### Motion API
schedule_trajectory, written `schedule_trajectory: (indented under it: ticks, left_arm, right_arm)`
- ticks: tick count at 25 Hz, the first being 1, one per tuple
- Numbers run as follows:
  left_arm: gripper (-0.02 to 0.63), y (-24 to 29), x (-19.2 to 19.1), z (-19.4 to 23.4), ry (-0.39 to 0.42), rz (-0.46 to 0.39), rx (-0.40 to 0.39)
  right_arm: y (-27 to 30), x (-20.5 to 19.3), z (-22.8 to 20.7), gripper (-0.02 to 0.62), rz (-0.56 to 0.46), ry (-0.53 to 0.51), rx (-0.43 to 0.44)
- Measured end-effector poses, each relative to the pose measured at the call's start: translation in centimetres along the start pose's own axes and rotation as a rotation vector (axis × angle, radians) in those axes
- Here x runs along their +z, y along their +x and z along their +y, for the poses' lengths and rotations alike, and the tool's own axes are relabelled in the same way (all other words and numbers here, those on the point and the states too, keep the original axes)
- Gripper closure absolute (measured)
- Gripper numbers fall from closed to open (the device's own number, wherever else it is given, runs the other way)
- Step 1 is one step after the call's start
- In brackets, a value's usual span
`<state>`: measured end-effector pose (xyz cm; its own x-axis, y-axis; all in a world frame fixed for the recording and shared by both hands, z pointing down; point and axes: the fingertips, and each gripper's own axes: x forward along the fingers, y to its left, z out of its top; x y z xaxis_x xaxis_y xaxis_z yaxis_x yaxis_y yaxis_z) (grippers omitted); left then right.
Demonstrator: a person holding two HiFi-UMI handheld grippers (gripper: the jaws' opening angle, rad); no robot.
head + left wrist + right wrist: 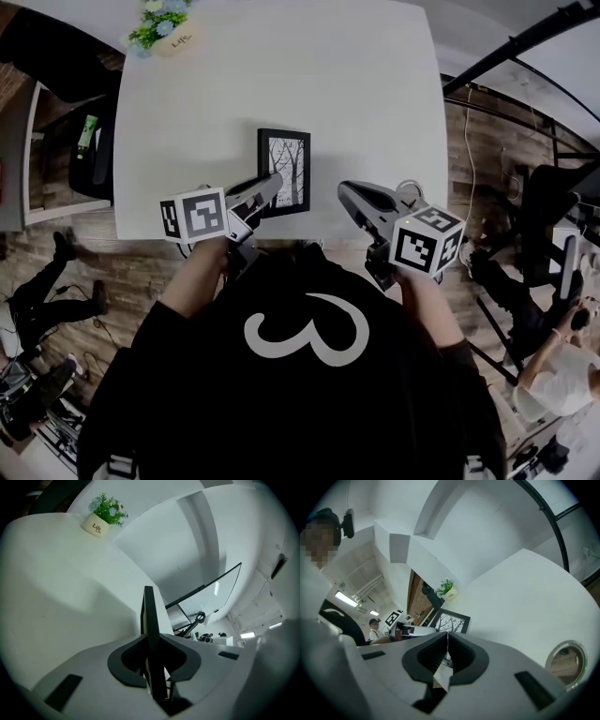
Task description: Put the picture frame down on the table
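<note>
One tool carries the whole job right now. Your left tool [266,191] is clenched on the picture frame [285,170], pads pinching the thin black border near its lower-left corner. That tool's own view shows the border edge-on, standing straight up between the jaws. Your right tool [349,193] is closed on nothing, jaws pressed together, parked to the right of the frame and apart from it.

The frame sits in the lower middle of the head view, over the near part of the white surface [366,94], tree print facing up. Whether its back already touches the surface, I can't tell from here. Up at the upper left of the head view, the little flower pot [167,30] is well apart from all this.

Handling, as I read it: the frame is stiff and light but probably glazed, so treat it as fragile. A drop onto a corner could crack it. The border is smooth and narrow, and you hold it by one edge only, so it may pivot in the pads if you rush. That edge hold looks right for laying it flat: let the far edge meet the surface first, lower the near edge, then let go. Keep the pads on the border, off the pane.
</note>
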<state>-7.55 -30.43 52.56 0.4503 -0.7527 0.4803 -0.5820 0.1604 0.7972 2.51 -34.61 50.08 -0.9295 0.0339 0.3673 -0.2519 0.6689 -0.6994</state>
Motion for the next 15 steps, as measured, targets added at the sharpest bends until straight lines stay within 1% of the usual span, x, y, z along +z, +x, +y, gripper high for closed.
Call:
schedule_trajectory:
  ticks: [7,11,15]
  left_arm:
    - [0.540,0.4,-0.4,0.6,-0.027,-0.001,0.022]
    - [0.540,0.1,-0.1,1.2,-0.030,0.006,0.028]
    - [0.540,0.1,-0.2,1.7,-0.019,0.017,0.062]
  right_arm:
    - [-0.2,0.0,-0.5,0.572,-0.001,0.007,-0.005]
    - [0.3,0.3,-0.6,0.572,-0.002,0.010,-0.006]
    - [0.1,0.6,-0.6,0.572,-0.007,0.010,-0.007]
